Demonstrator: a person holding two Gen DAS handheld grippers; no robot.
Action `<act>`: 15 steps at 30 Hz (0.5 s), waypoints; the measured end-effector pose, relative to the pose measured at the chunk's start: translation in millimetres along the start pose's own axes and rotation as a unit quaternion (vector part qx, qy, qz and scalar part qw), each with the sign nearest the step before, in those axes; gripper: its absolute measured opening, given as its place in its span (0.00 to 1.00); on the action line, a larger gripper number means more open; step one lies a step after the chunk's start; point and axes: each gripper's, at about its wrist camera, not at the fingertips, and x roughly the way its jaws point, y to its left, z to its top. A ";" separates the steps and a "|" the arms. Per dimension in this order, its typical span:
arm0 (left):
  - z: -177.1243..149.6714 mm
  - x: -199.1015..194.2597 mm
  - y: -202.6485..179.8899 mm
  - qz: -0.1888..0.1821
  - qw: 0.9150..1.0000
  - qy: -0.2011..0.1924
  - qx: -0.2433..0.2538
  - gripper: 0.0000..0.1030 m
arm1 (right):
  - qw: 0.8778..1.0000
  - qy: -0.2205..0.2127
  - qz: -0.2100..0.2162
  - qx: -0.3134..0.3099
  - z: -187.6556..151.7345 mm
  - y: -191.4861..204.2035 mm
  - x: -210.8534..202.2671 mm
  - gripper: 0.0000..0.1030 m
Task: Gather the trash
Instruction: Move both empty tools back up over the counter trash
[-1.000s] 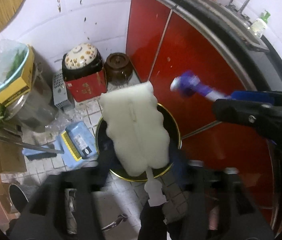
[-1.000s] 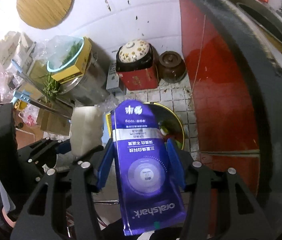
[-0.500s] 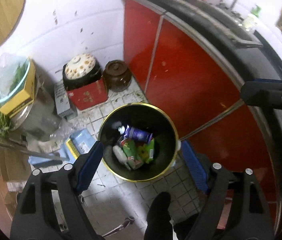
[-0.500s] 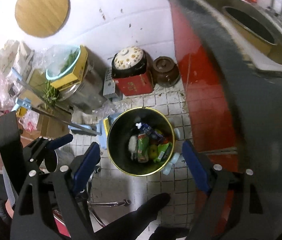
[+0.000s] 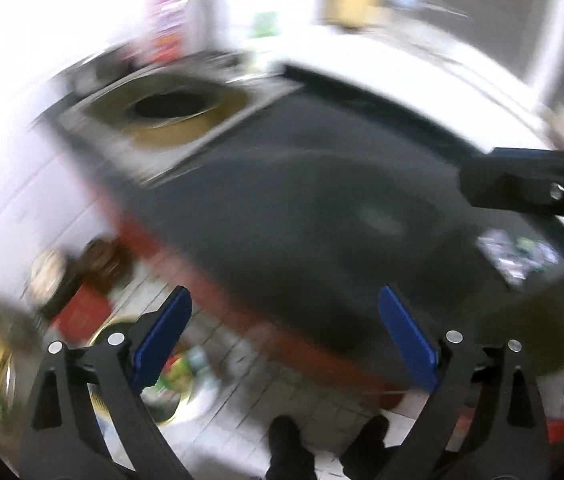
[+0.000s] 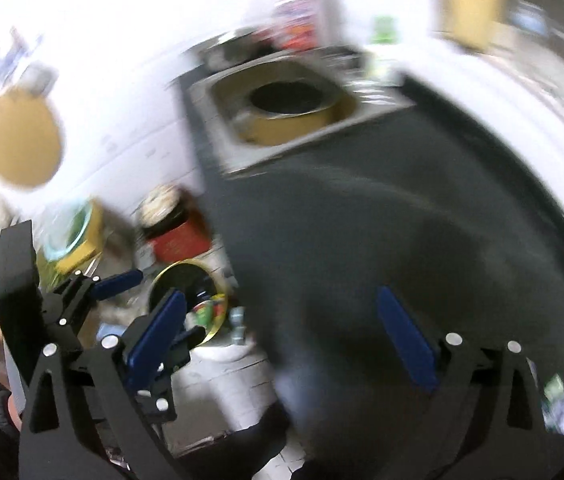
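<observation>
Though both views blur, left gripper [image 5: 283, 328] and right gripper [image 6: 280, 326] gape, holding nothing; bin [image 6: 170, 280] below, counter [image 6: 401, 220] ahead.

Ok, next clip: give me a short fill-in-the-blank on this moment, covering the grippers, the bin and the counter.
1. Both the left gripper and the right gripper have their jaws ____.
2. The gold-rimmed trash bin stands on the tiled ____.
3. The pads on the fingers are coloured ____.
4. Set into the dark countertop is a metal ____, holding a yellowish basin.

Missing words: open; floor; blue; sink
</observation>
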 end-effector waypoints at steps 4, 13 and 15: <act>30.7 8.5 -103.9 -0.069 0.992 -0.010 0.106 0.89 | 0.994 -0.039 -0.066 0.074 -30.1 -91.6 -68.0 0.91; 45.4 6.1 -266.4 -0.162 0.956 -0.025 0.242 0.89 | 0.963 -0.076 -0.163 0.199 -136.2 -223.6 -168.3 0.91; 42.1 6.4 -284.0 -0.171 0.951 -0.022 0.257 0.89 | 0.958 -0.076 -0.173 0.218 -160.0 -242.8 -179.6 0.91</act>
